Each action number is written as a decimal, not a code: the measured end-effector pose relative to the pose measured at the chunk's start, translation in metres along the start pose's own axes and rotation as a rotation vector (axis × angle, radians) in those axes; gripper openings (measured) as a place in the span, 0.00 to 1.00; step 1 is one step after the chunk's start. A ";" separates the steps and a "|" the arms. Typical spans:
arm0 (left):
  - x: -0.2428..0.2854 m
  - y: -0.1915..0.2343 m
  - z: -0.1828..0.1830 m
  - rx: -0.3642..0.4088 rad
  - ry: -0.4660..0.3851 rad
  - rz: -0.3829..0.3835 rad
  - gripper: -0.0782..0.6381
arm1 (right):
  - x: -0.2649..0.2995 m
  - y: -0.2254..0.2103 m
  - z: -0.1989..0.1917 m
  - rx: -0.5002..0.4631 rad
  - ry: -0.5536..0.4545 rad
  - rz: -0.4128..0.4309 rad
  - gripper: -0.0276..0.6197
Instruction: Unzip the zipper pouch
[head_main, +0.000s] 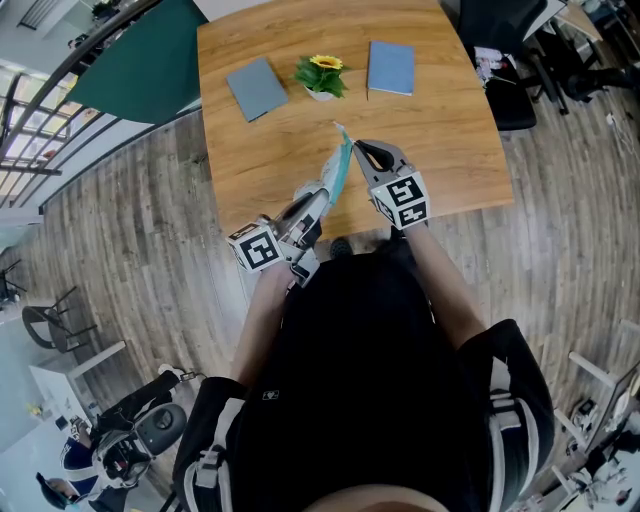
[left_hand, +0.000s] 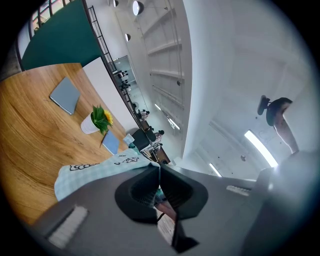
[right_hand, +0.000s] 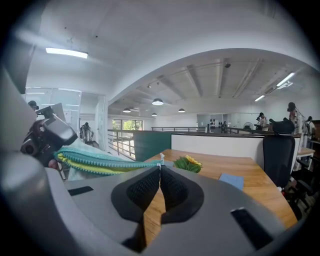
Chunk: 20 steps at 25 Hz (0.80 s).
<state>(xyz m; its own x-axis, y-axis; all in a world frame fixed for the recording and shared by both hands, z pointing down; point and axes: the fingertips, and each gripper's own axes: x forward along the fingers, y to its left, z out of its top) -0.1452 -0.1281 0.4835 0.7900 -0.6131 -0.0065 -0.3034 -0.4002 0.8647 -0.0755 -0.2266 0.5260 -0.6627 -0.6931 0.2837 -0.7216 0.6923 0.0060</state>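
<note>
Over table (head_main: 450, 140), pouch (head_main: 341, 166) between both jaws

This is looking like an open-plan office on a mezzanine: a black swivel chair (right_hand: 279, 155) is standing by the wooden surface (head_main: 290, 150), a railing (right_hand: 121, 143) is edging the plank floor (head_main: 130, 230), and strip lights (right_hand: 66, 52) are glowing under the high ceiling (right_hand: 200, 45).

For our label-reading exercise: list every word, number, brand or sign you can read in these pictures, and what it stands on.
Nothing here can be read as text.
Zipper pouch: black doodle-like print, too blurred to read.
Marker cubes: black-and-white square patterns, no letters.
Two blue notebooks: no lettering visible on the covers.
</note>
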 end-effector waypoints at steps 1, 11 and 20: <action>0.000 -0.001 -0.001 -0.002 0.004 -0.002 0.12 | 0.000 -0.003 0.000 0.004 0.000 -0.008 0.06; -0.001 -0.003 -0.005 0.000 0.015 -0.010 0.12 | -0.007 -0.016 0.000 -0.002 0.001 -0.041 0.06; 0.000 -0.006 -0.008 -0.001 0.033 -0.019 0.12 | -0.008 -0.023 -0.003 0.012 0.002 -0.055 0.06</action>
<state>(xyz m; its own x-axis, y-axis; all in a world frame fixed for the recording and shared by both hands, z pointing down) -0.1392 -0.1210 0.4825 0.8128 -0.5825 -0.0063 -0.2879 -0.4111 0.8649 -0.0527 -0.2361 0.5267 -0.6217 -0.7294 0.2856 -0.7590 0.6510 0.0106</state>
